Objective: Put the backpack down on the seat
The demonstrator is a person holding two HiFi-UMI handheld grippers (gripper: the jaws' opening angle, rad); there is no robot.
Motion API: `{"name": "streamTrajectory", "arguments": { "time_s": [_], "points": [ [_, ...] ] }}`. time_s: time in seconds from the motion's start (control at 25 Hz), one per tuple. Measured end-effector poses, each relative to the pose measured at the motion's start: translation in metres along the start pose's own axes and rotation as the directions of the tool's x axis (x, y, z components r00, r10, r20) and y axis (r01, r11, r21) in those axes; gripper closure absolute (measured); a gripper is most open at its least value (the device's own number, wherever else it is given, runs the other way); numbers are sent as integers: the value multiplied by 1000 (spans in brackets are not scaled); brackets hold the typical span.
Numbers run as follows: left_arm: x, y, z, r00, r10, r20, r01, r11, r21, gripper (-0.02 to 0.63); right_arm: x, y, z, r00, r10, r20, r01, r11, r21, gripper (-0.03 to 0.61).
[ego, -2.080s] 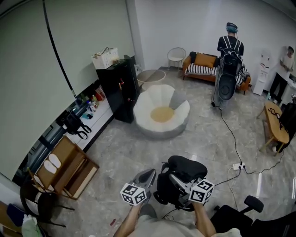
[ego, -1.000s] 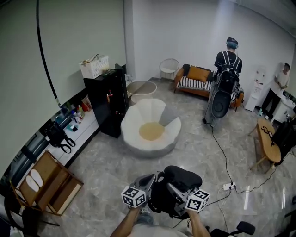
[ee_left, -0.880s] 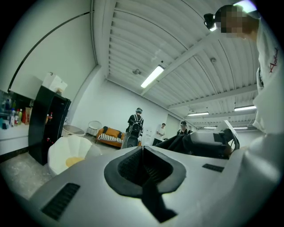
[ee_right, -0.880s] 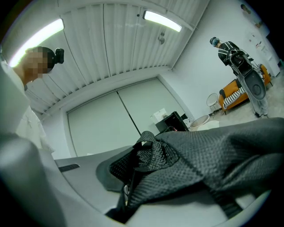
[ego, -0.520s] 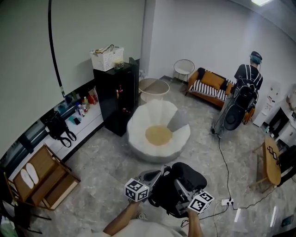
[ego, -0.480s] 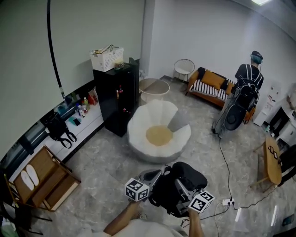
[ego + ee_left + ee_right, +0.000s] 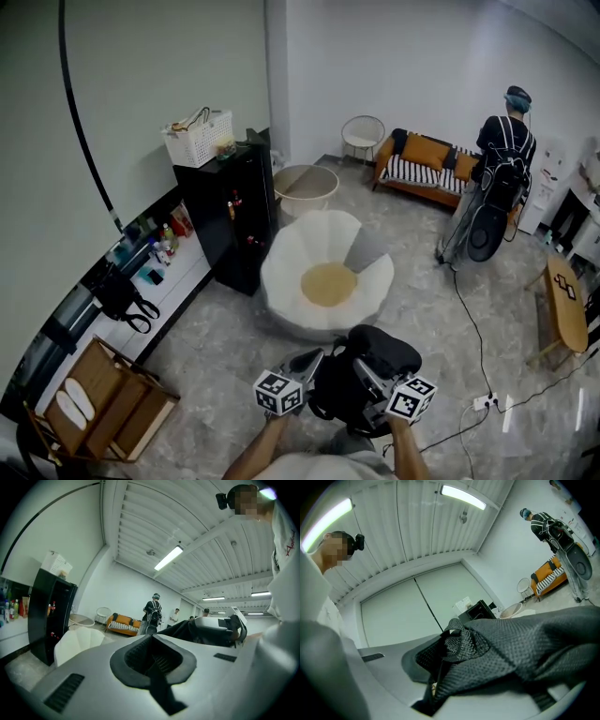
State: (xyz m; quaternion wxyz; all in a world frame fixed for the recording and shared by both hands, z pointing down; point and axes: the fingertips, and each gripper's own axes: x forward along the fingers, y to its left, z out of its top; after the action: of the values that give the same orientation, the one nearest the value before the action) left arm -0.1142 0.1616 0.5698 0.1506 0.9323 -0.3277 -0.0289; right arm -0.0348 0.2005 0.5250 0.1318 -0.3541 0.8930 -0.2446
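The right gripper [image 7: 435,674] was clenched on the backpack [image 7: 511,644]. Its own view showed a fold of black mesh fabric pinched between the jaws, with the rest of the bag spreading out to the right and filling the lower frame. The head view could not show that pinch. There the bag hid the jaw tips, and the bag appeared as a rounded black bundle held above the grey floor [image 7: 216,337], between the two grippers.

The left gripper [image 7: 152,660] had its jaws pressed together with nothing between them, which only its own view made plain. That view also showed the backpack off to its right, close by.

From the head view, the backpack hung just at the near edge of the seat [image 7: 300,244], a white petal-shaped chair with a tan cushion in its middle. The bag was not resting on it.

Left of the seat stood a black cabinet [image 7: 230,211] with a white basket [image 7: 199,138] on top. Farther back, against the far wall, was an orange sofa [image 7: 422,159]. A person [image 7: 504,141] in dark clothes stood near it, turned away.
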Motion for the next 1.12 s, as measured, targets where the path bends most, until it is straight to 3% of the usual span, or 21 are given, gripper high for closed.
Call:
{"name": "streamTrajectory", "arguments": {
  "time_s": [0.48,0.72,1.12],
  "points": [
    [67,66,36,1000,19,2,-19,999,39,580,61,-58,25,1000,16,-20,-16,1000,-4,522],
    [119,95,55,999,40,-10,-39,997,63,580,83,-94,52,998,62,-2,-62,998,12,522],
    [216,137,65,998,64,-15,-63,996,67,580,130,-168,91,987,143,-72,-144,989,-16,522]
  ]
}}
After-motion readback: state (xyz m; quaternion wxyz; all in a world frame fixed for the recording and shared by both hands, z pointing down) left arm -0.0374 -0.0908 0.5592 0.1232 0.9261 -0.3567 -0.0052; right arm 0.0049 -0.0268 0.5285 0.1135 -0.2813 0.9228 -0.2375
